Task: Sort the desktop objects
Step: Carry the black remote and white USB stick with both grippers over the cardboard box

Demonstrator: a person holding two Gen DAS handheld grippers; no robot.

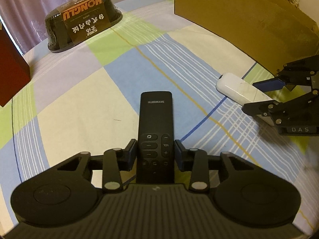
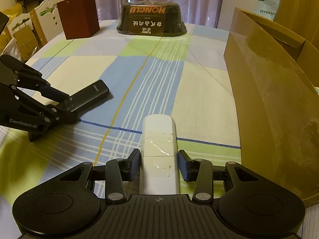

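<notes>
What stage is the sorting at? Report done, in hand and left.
Done: nothing looks sorted yet; whether the cardboard box holds anything cannot be seen. In hand: the left gripper brackets the black remote, the right gripper brackets the white remote, both lying on the checked cloth, small gaps beside the pads. Left: gripping, lifting and placing both.

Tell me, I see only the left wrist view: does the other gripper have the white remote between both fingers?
Observer: Yes. In the right wrist view the right gripper straddles the white remote, one pad on each side. I cannot tell whether they press.
Operator: Is anything on the remote?
Observer: A strip of clear tape crosses its middle.
Operator: The dark red thing at my left edge, what is it?
Observer: A tall dark red box, standing upright to the left of the black bowl pack.
</notes>
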